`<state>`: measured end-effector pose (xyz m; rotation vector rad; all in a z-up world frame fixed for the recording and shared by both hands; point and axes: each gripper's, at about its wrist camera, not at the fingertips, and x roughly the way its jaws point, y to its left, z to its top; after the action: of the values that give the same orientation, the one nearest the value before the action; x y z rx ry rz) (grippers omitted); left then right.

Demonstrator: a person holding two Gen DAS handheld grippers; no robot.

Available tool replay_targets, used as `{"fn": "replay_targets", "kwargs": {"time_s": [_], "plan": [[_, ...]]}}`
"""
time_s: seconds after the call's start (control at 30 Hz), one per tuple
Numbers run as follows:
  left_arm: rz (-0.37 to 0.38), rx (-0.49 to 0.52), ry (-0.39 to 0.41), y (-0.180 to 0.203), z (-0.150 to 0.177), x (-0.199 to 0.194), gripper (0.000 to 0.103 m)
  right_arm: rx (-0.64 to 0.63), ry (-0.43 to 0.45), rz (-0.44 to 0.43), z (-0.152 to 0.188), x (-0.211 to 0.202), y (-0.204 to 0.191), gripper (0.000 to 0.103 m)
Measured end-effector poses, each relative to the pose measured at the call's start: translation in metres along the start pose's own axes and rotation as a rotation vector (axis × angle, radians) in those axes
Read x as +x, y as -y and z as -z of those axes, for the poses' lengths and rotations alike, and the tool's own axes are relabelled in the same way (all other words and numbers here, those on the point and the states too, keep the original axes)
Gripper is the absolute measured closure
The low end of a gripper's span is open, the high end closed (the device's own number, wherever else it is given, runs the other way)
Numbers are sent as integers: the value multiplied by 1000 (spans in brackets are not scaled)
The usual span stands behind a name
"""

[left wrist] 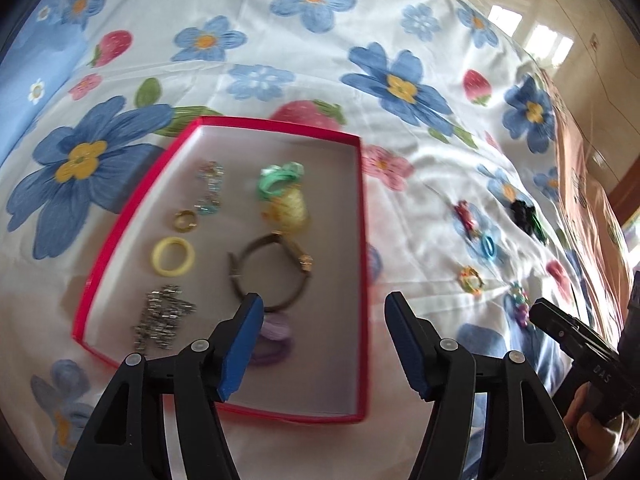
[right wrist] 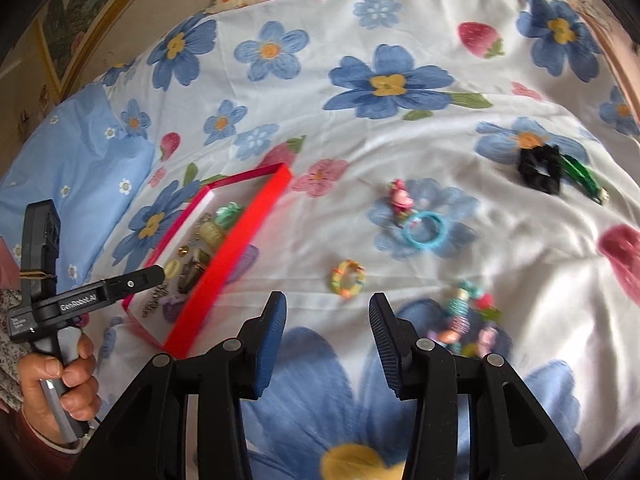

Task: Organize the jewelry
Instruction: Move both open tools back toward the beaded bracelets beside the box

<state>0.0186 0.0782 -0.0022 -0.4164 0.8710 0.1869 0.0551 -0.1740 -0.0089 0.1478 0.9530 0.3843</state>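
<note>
Left wrist view looks down on the left gripper (left wrist: 322, 346), jaws apart and empty, over a red box (left wrist: 362, 240) on the flowered bedspread (left wrist: 280, 32). Inside lie a yellow ring (left wrist: 173, 257), a brown bracelet (left wrist: 272, 268) and a silver chain (left wrist: 162, 320) (blurred). Right wrist view shows the right gripper (right wrist: 328, 344), jaws also apart and empty, with a blue ring (right wrist: 423, 235), a beaded ring (right wrist: 348, 279) and a black scrunchie (right wrist: 538, 168) loose on the bedspread.

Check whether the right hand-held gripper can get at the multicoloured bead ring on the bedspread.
Probably yes: the right hand-held gripper is open and empty, and the bead ring lies alone on the bedspread just ahead, nothing between them.
</note>
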Motion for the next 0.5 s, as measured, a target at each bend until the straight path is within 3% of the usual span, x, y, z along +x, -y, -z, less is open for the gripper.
{"fn": "replay_targets", "kwargs": {"time_s": [0.27, 0.5], "plan": [[21, 80, -45, 36, -5, 24, 39, 61, 21, 75, 11, -17, 40, 58], [32, 153, -64, 68, -14, 46, 38, 63, 20, 103, 14, -20, 53, 58]]}}
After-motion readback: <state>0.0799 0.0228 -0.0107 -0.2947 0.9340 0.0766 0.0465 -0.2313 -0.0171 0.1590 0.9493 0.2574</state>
